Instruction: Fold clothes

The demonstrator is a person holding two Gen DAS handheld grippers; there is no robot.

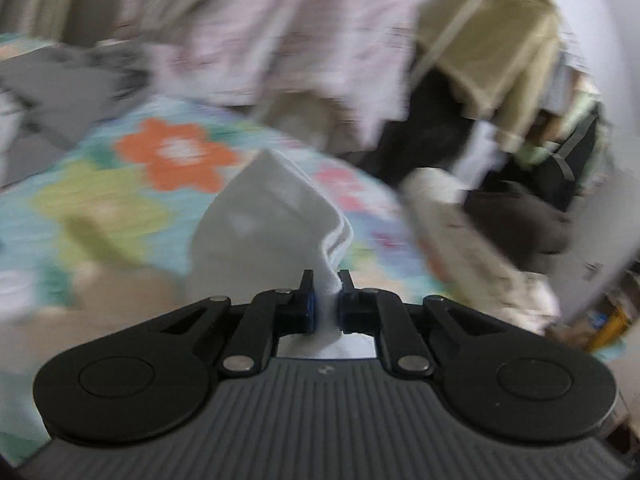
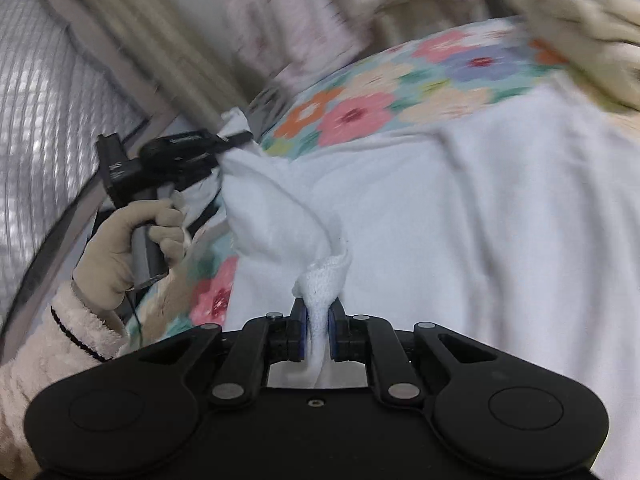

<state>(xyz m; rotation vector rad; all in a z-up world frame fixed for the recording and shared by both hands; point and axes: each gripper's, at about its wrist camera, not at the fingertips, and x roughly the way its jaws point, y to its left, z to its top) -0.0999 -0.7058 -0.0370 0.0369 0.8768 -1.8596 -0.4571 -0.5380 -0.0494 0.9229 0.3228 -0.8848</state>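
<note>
White towel (image 2: 460, 216), fluffy, spread over the near part of the flowered bedspread (image 2: 360, 112), one edge lifted off it. Right gripper (image 2: 318, 320) pinches a bunched fold of that edge. Left gripper (image 1: 325, 300) pinches another bunch of towel; gloved left hand (image 2: 132, 240) holds it near the bed's left edge. Beyond: beige garment (image 2: 580, 40) at the far right corner, clothes hanging behind, blurred.
</note>
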